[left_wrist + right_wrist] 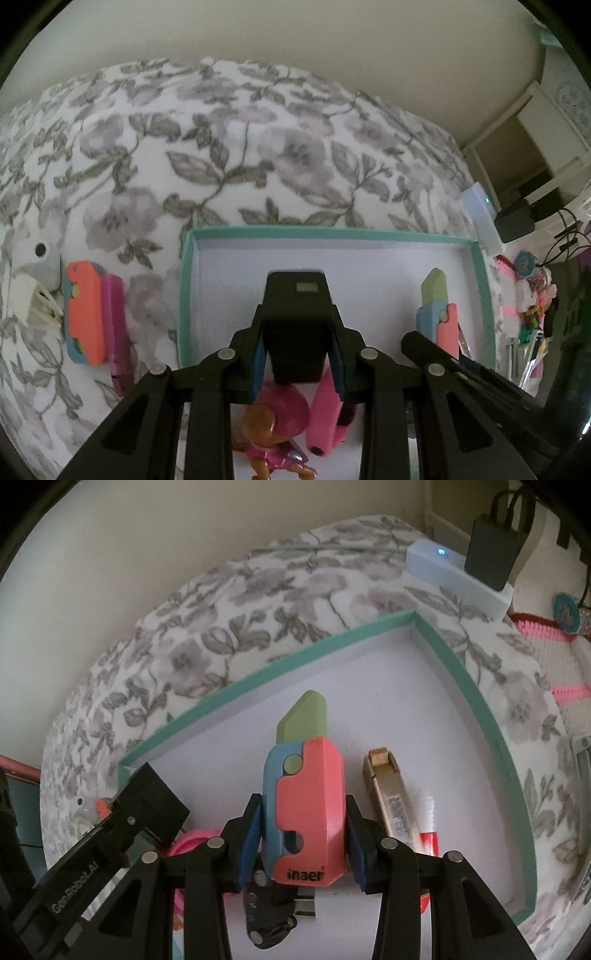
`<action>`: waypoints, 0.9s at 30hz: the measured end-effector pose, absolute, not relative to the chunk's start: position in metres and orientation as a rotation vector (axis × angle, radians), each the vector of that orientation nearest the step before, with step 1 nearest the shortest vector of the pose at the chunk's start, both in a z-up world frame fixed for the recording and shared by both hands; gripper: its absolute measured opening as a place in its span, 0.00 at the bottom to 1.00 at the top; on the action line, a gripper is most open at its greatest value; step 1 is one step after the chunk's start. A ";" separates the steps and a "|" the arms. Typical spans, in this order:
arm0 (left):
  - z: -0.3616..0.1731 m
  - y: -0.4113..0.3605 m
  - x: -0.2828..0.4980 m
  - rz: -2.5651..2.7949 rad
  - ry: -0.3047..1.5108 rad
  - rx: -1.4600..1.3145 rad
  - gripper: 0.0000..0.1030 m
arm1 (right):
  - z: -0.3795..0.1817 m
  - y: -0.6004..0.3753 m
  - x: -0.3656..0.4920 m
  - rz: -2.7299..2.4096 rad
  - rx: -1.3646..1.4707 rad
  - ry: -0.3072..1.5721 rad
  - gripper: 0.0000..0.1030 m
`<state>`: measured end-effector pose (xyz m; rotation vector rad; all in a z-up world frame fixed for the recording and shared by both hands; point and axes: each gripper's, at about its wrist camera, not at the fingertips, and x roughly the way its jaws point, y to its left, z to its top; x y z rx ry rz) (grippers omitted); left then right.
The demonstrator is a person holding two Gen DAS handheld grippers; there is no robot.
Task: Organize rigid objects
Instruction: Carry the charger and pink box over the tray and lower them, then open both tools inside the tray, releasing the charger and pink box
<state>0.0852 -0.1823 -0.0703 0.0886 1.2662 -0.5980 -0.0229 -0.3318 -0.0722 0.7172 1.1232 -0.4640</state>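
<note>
A teal-rimmed white box lies on a floral cloth. My left gripper is shut on a black box-shaped object, held over the box. Below it in the box lie a pink toy figure and a pink tube. My right gripper has its pads beside a coral-and-blue toy knife with a green blade that lies in the box; small gaps show at both sides. The left gripper with the black object shows in the right wrist view.
Left of the box on the cloth lie an orange-and-blue toy, a magenta piece and a grey-white toy. In the box lie a gold item, a red-white stick and a black tool. A white hub stands beyond.
</note>
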 end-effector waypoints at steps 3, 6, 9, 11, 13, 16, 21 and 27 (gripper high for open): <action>-0.077 -0.182 0.085 -0.592 1.282 0.095 0.30 | -0.075 -0.329 -0.022 -0.462 0.706 1.134 0.43; -0.082 -0.182 0.084 -0.589 1.295 0.098 0.30 | -0.076 -0.324 -0.019 -0.467 0.657 1.152 0.43; -0.083 -0.181 0.083 -0.592 1.296 0.095 0.30 | -0.076 -0.323 -0.018 -0.468 0.648 1.154 0.43; -0.083 -0.181 0.083 -0.595 1.297 0.092 0.30 | -0.076 -0.323 -0.018 -0.467 0.653 1.152 0.43; -0.083 -0.180 0.084 -0.598 1.295 0.085 0.30 | -0.076 -0.322 -0.017 -0.468 0.651 1.153 0.43; -0.083 -0.179 0.085 -0.595 1.306 0.086 0.30 | -0.076 -0.323 -0.017 -0.470 0.643 1.157 0.44; -0.078 -0.174 0.089 -0.588 1.337 0.062 0.41 | -0.077 -0.329 -0.017 -0.477 0.689 1.178 0.45; -0.053 -0.168 0.091 -0.601 1.300 0.055 0.44 | -0.060 -0.335 -0.021 -0.481 0.719 1.148 0.53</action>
